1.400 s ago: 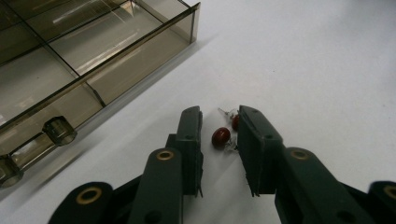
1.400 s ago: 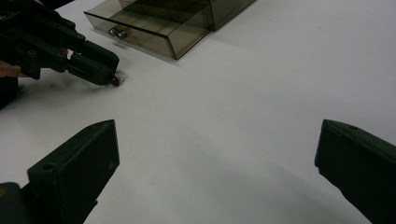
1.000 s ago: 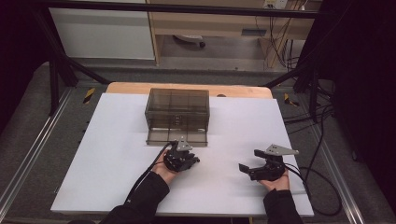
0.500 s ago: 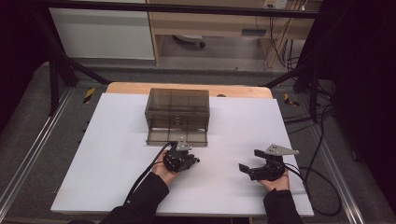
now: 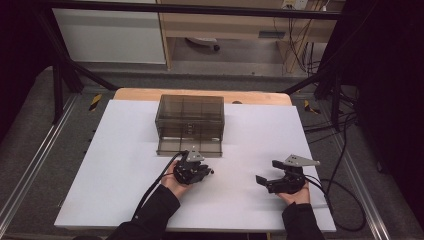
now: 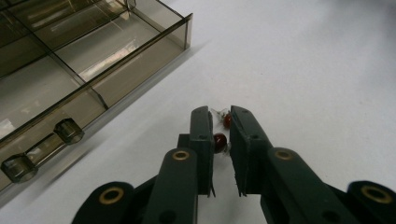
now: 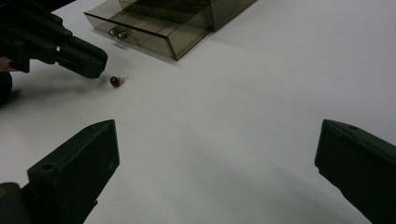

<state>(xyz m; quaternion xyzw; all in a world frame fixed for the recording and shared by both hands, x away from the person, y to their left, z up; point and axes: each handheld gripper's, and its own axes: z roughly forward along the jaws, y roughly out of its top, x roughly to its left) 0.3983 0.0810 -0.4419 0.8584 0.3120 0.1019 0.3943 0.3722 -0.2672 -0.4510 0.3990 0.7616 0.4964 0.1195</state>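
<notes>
Left hand-held gripper point(image 6: 219, 135) has its two black jaws drawn close together around a small red bulb-like piece point(image 6: 220, 139) lying on the white worktop point(image 6: 327, 70); the left gripper view shows a dark red rounded body with a clear, glassy part, and a second red spot point(image 6: 227, 120) just beyond it near the jaw tips. Whether the pads actually press on the piece cannot be told, since a narrow gap shows on either side. From the right gripper view the piece point(image 7: 115, 80) appears as a small red bead with a pale pointed end, resting just off the tip of the left hand-held gripper point(image 7: 91, 63). Close beside it stands a smoky transparent drawer box point(image 5: 189, 120), its drawer point(image 6: 88, 70) pulled out, divided into compartments, with two knobs on its front. Right hand-held gripper point(image 5: 272, 178) rests well apart to the person's right, jaws spread wide with nothing between them. Bare white worktop lies all round both hands, with broad room toward the left, right and near edges.
</notes>
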